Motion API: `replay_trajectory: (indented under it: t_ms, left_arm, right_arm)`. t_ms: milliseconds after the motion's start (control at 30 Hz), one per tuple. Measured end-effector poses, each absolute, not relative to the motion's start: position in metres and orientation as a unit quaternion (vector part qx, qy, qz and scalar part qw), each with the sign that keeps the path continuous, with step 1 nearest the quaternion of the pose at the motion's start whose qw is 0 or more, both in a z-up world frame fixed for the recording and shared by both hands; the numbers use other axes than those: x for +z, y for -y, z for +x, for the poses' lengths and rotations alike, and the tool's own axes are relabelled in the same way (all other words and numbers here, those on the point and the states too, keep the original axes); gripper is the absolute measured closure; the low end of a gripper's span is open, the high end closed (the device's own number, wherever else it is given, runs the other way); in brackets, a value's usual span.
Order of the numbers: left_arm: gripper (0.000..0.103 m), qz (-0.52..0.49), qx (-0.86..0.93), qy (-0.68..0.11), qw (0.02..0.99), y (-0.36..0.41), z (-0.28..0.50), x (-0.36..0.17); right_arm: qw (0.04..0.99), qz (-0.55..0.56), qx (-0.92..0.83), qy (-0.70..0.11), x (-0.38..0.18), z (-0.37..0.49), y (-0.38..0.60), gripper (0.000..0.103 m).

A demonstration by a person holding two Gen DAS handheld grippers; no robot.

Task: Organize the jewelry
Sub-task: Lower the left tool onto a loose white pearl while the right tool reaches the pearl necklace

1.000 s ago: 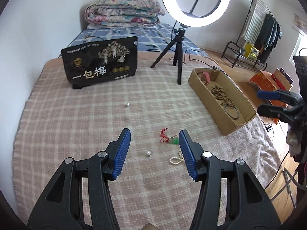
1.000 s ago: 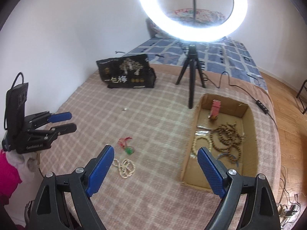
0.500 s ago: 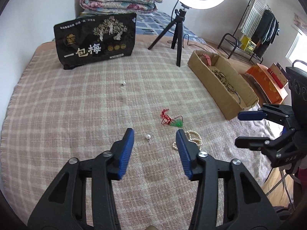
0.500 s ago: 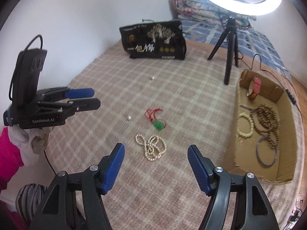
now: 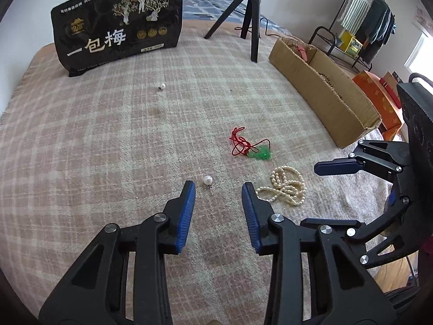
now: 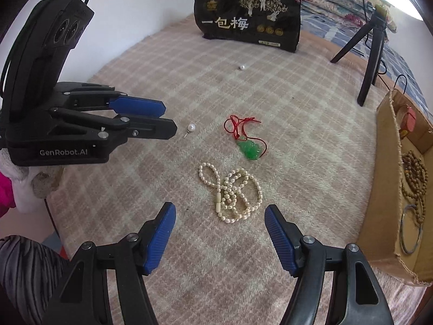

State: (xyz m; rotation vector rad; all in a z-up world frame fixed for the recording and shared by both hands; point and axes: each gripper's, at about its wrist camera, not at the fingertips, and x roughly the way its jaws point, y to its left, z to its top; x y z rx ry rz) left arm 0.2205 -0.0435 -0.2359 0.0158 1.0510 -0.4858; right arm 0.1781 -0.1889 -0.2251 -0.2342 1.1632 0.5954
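A pearl earring point(image 5: 207, 180) lies on the checked blanket just ahead of my left gripper point(image 5: 218, 188). Its jaws are closing, with the earring near the left tip and untouched. A pearl necklace point(image 6: 230, 192) lies in a heap, and my right gripper point(image 6: 219, 210) hangs open low over its near end, a finger on each side. A green pendant on a red cord point(image 6: 250, 149) lies just beyond the necklace. A loose pearl point(image 6: 242, 67) sits farther back. From the right wrist view my left gripper point(image 6: 169, 119) points at the pearl earring point(image 6: 191, 127).
A cardboard box point(image 6: 389, 162) with bead bracelets and a bangle stands at the right edge of the bed. A black printed bag point(image 6: 247, 21) stands at the back, and a ring-light tripod point(image 6: 370, 54) beside it. A clothes rack point(image 5: 360, 27) stands beyond the bed.
Both grippers have come down toward the blanket. The left jaws have narrowed around the earring's spot. The right gripper has narrowed a little and moved over the pearl necklace.
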Motion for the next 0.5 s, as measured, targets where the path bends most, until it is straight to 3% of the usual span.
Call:
replay_trajectory:
  t_ms: [133, 500]
  left_arm:
    - [0.076, 0.009, -0.227, -0.503, 0.834, 0.046, 0.228, -0.246]
    - [0.076, 0.013, -0.223, -0.509, 0.831, 0.05, 0.239, -0.262]
  right_arm:
    - [0.785, -0.101, 0.275, -0.545, -0.235, 0.186, 0.188, 0.039]
    - [0.781, -0.114, 0.276, -0.548, -0.247, 0.195, 0.182, 0.042]
